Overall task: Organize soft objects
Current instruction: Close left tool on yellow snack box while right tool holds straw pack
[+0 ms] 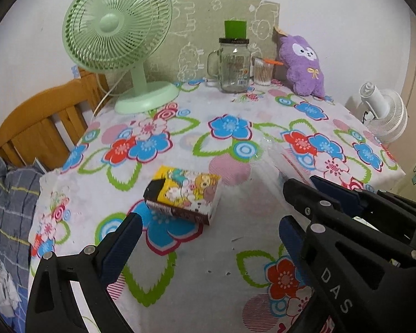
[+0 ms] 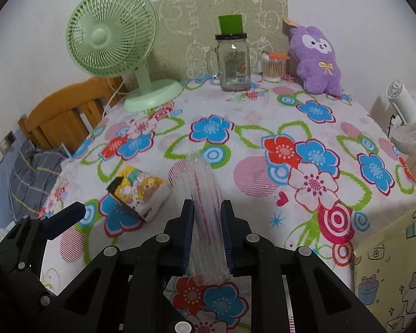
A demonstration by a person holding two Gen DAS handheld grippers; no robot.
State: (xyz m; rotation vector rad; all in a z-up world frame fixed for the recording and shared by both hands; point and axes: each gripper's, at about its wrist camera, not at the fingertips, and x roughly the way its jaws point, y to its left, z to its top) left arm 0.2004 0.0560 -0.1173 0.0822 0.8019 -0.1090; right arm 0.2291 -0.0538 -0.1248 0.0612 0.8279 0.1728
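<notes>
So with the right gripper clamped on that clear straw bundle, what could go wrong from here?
1. The right gripper pinches the clear straw bundle near one end only; the long free end may sag or slip out.
2. The tissue pack lies just ahead of the open left gripper; a sweep could knock it toward the table edge.
3. The glass mug jar and cotton swab cup stand close together at the back, so reaching in there might tip one.
</notes>
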